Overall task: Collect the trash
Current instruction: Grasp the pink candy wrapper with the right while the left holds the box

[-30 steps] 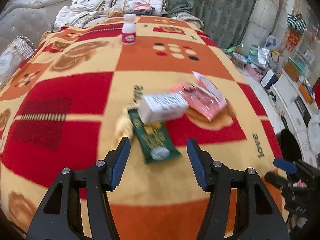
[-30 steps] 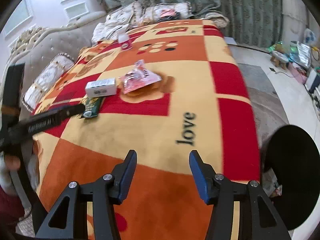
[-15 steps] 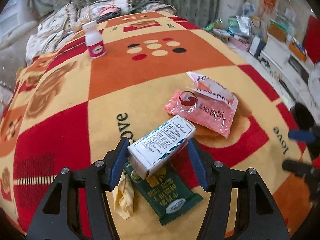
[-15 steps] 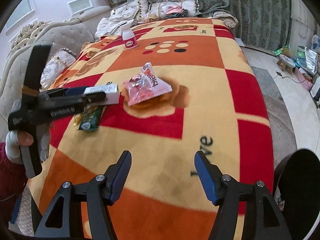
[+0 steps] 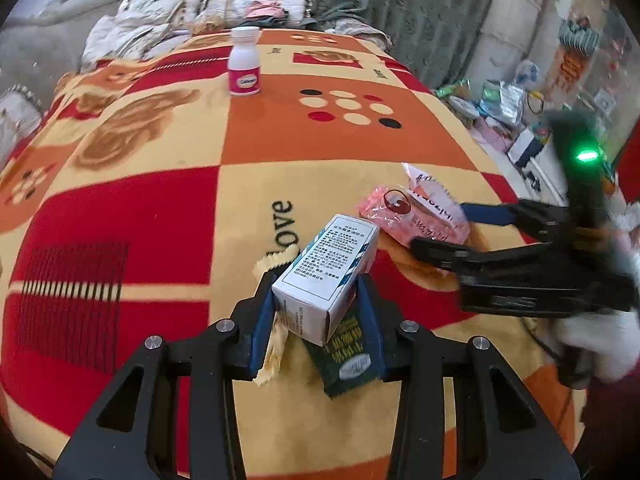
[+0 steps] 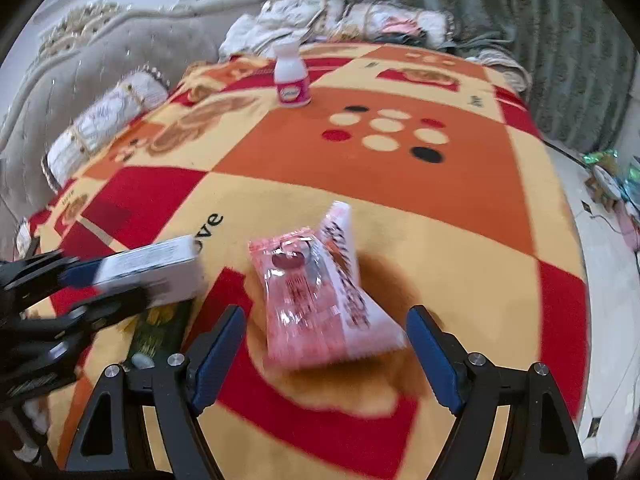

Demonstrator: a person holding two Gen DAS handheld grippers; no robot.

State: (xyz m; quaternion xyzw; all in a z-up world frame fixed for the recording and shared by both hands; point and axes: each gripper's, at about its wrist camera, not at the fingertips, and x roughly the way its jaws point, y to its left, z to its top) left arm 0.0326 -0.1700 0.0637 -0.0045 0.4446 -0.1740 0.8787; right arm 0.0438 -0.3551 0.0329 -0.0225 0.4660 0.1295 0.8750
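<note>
My left gripper (image 5: 318, 320) is shut on a white printed carton (image 5: 326, 284), held just over a green wrapper (image 5: 346, 356) and a yellow wrapper (image 5: 274, 350) on the blanket. The carton also shows in the right wrist view (image 6: 154, 270). A pink snack bag (image 6: 320, 300) lies between the fingers of my open right gripper (image 6: 326, 354), which reaches in from the right in the left wrist view (image 5: 444, 232). A white bottle with a pink label (image 5: 245, 62) stands upright at the far side.
The bed is covered by a red, orange and yellow checked blanket (image 5: 140, 208). Pillows (image 5: 168, 12) and clothes are piled at the far end. A padded headboard (image 6: 100, 64) runs along the left. Clutter lies on the floor (image 5: 504, 108) to the right.
My left gripper has closed on the white carton. My right gripper has moved forward across the bed and now straddles the pink snack bag.
</note>
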